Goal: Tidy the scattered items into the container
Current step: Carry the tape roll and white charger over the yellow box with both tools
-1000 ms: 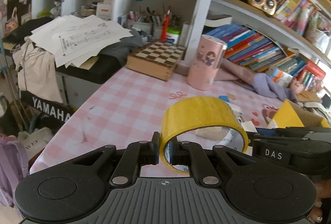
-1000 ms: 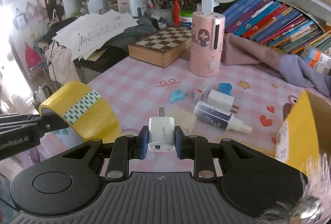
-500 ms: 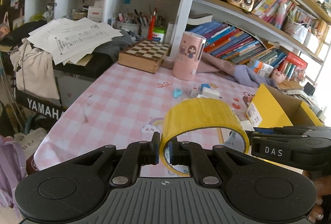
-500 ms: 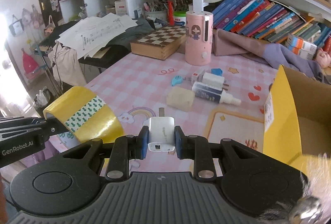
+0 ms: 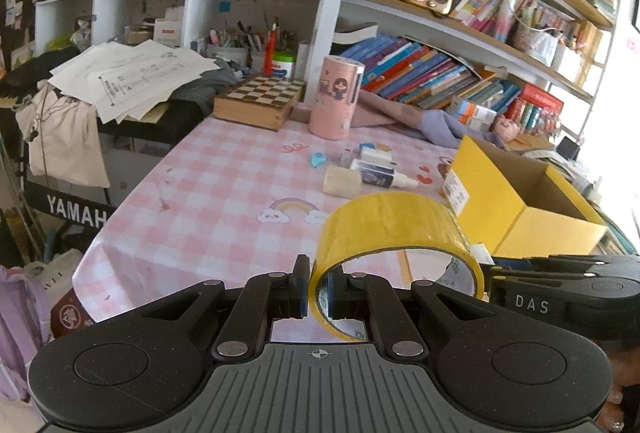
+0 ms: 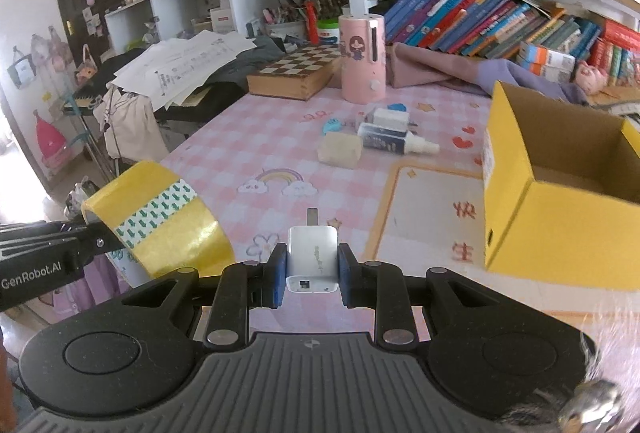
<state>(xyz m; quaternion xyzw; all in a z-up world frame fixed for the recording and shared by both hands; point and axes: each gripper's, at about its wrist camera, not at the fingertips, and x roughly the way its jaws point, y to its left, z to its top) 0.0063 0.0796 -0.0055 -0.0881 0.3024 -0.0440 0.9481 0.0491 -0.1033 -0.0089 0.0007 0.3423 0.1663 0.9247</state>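
Note:
My left gripper (image 5: 318,293) is shut on the wall of a yellow tape roll (image 5: 394,223), held above the near edge of the pink checked table (image 5: 224,193). The roll also shows in the right wrist view (image 6: 160,221). My right gripper (image 6: 312,273) is shut on a white charger plug (image 6: 312,259), held above the table. The open yellow cardboard box (image 6: 548,209) stands on the table to the right, also seen in the left wrist view (image 5: 516,197). A beige block (image 6: 340,151), a white and dark bottle (image 6: 394,141), a white box (image 6: 390,119) and a blue clip (image 6: 331,125) lie scattered mid-table.
A pink cylinder (image 6: 362,59) and a chessboard box (image 6: 296,73) stand at the back. Purple cloth (image 6: 480,75) lies under the bookshelf (image 6: 500,21). Papers (image 5: 132,73) and a keyboard (image 5: 76,213) are off the table's left edge.
Both grippers have pulled back and risen from the table with their items still held. More of the table and the yellow box has come into view.

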